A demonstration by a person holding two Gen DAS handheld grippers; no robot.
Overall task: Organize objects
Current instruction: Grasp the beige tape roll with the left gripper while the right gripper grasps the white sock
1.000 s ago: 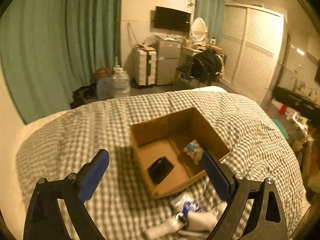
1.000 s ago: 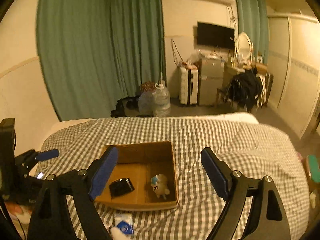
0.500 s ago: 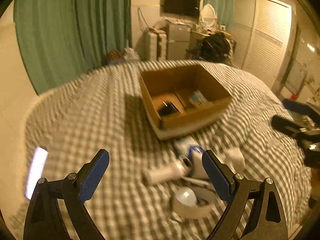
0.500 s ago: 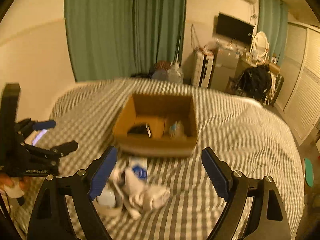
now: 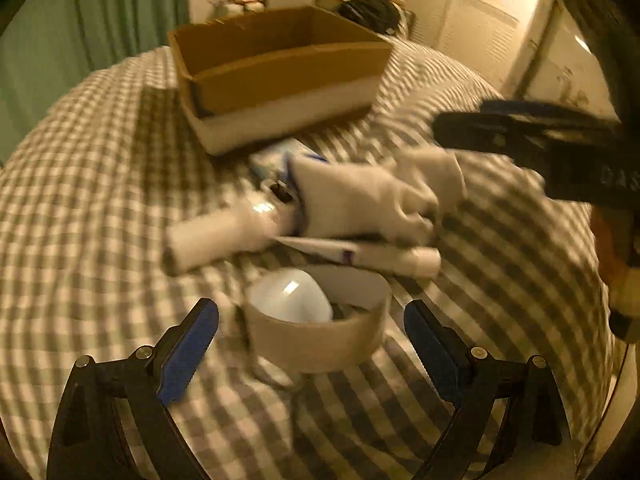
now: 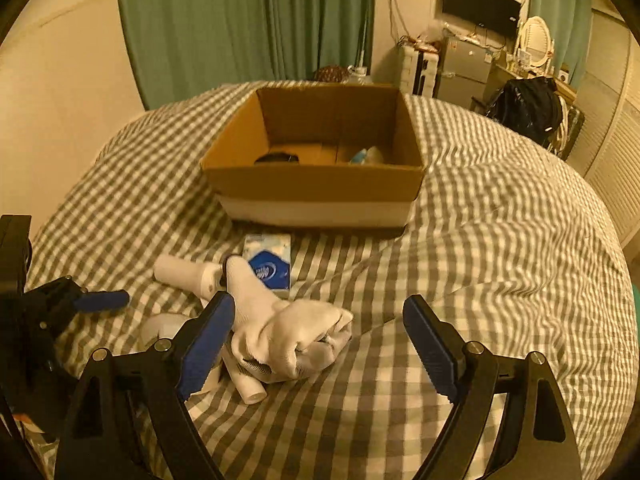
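An open cardboard box [image 6: 316, 184] stands on the checked bed and holds a black object [image 6: 277, 157] and a small plush toy [image 6: 366, 156]. In front of it lies a pile: a white glove [image 6: 288, 332], a tissue pack [image 6: 269, 266], a white bottle [image 6: 188, 274], a tube [image 5: 360, 254] and a tape roll [image 5: 316, 340] with a white bulb [image 5: 290, 298] in it. My left gripper [image 5: 312, 340] is open, its fingers either side of the tape roll. My right gripper [image 6: 320, 340] is open, just above the glove. The box also shows in the left wrist view [image 5: 280, 76].
The checked duvet [image 6: 500, 240] covers the whole bed. Green curtains [image 6: 248, 20] hang behind it. A suitcase, fridge and desk [image 6: 464, 64] stand along the far wall, and a louvred wardrobe [image 6: 612, 160] is at the right.
Both grippers have come down and in towards the pile in front of the box. The left one now brackets the tape roll; the right one hovers over the glove. Both stay open.
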